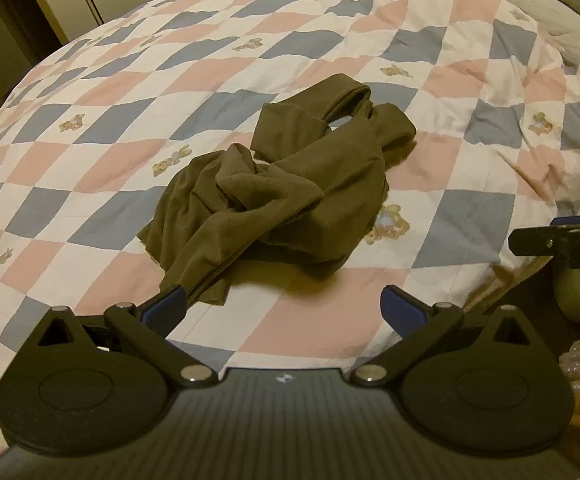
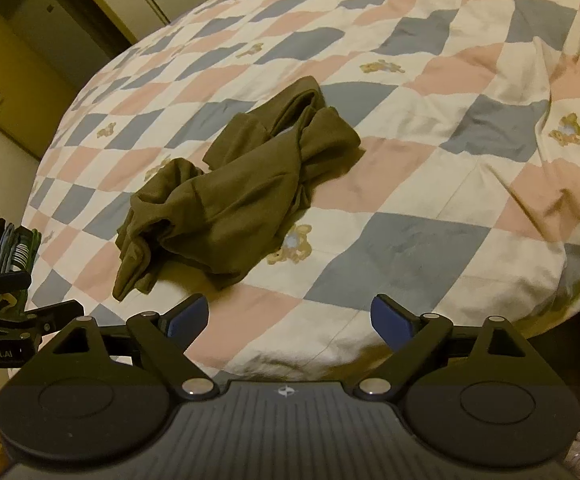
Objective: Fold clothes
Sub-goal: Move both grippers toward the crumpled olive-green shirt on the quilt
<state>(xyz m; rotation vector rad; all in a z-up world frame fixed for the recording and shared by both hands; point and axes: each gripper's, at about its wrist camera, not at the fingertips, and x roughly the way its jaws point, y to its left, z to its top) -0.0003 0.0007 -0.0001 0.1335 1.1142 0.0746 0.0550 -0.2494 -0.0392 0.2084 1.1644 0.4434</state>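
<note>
An olive-brown garment lies crumpled and twisted in the middle of a bed's checked quilt, while the left gripper and right gripper hover at the near edge, jaws spread and empty, seemingly poised to take hold.

One olive garment is lying crumpled on one checkered quilt. Two grippers are showing: left gripper, right gripper, both spread wide.
</note>
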